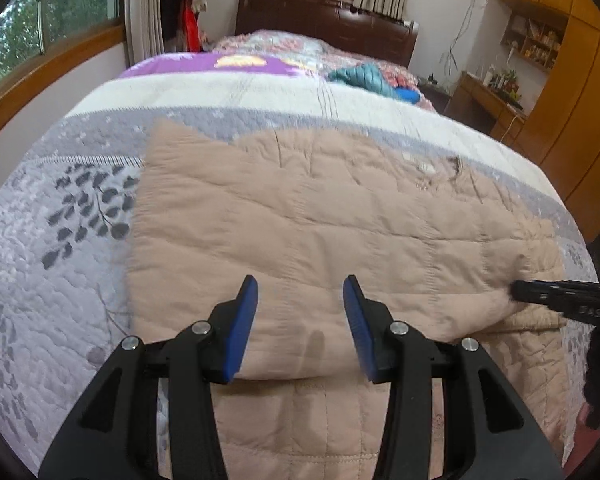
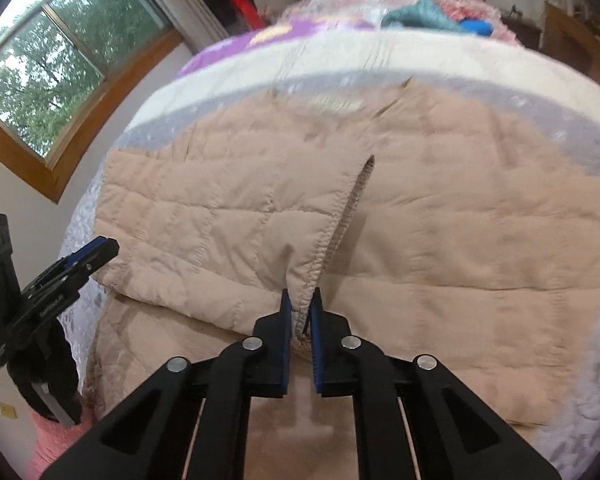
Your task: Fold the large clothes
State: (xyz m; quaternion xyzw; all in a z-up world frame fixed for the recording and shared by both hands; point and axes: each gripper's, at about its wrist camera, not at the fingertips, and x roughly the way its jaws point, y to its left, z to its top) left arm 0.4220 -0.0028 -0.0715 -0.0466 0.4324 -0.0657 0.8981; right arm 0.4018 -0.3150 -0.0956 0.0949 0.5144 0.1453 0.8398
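Observation:
A large beige quilted jacket [image 1: 300, 216] lies spread on the bed, also in the right wrist view [image 2: 440, 240]. My left gripper [image 1: 300, 288] is open and empty, hovering just above the jacket's folded near part. My right gripper [image 2: 300, 300] is shut on the jacket's elastic sleeve cuff [image 2: 306, 298] and holds the sleeve lifted over the body. The right gripper shows at the right edge of the left wrist view [image 1: 516, 290]; the left gripper shows at the left of the right wrist view [image 2: 96, 254].
The bed has a grey and white patterned quilt [image 1: 60, 220]. A teal garment [image 1: 364, 76] and a blue item lie near the dark headboard [image 1: 324, 20]. A window [image 2: 48, 68] is on the left wall. Wooden cabinets and a desk [image 1: 488, 100] stand at the right.

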